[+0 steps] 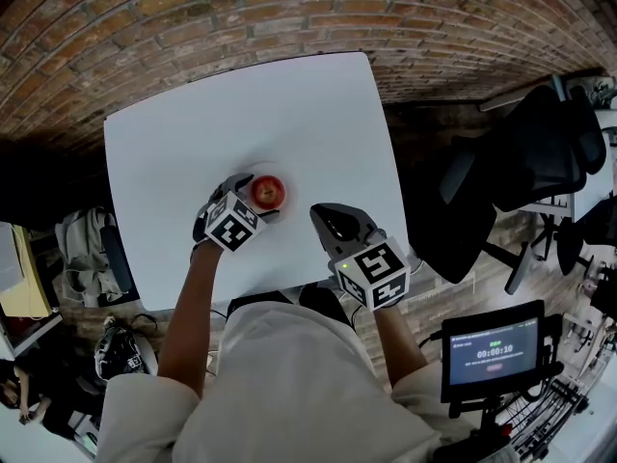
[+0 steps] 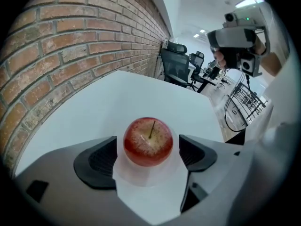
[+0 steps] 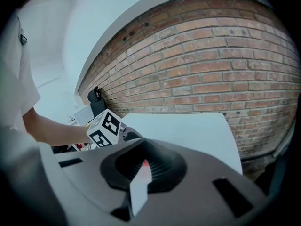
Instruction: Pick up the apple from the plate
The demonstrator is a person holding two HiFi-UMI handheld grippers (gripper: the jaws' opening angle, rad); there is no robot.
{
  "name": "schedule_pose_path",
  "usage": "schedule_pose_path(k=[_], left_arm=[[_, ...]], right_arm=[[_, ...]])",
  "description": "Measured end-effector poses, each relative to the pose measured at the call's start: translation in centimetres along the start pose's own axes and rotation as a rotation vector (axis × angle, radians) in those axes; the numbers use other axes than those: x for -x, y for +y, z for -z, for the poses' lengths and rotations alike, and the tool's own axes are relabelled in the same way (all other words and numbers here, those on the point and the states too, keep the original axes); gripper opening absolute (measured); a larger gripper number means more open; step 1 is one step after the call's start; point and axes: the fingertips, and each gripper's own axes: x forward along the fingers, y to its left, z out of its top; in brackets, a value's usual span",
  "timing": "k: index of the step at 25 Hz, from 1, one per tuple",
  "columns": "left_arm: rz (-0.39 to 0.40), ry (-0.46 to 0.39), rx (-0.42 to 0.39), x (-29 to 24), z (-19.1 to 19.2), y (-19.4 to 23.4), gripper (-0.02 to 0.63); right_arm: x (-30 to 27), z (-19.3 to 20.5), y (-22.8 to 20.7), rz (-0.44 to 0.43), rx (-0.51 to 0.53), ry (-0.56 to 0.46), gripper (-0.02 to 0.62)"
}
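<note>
Open table (image 1: 289, 114) is stretching ahead of your left gripper (image 1: 254, 198) to its far edge, with a brick wall (image 1: 193, 27) beyond. The near edge is running close by your right gripper (image 1: 320, 213). You are holding the left jaws spread, with the apple (image 2: 148, 141) sitting between them on the plate (image 2: 141, 185) and neither pad touching it. It is standing upright, stem pointing up. The right jaws are pressing together, empty.
</note>
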Motion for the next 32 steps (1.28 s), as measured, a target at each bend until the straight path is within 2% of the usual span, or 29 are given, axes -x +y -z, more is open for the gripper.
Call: schedule_pose_path(k=[17, 32], left_arm=[[0.009, 0.056, -0.034, -2.0, 0.9, 0.1, 0.403], [-0.009, 0.046, -0.032, -2.1, 1.1, 0.1, 0.402]], right_arm=[[0.2, 0.6, -0.7, 0.011, -0.023, 0.008, 0.002], [0.0, 0.7, -0.6, 0.006, -0.017, 0.011, 0.002]])
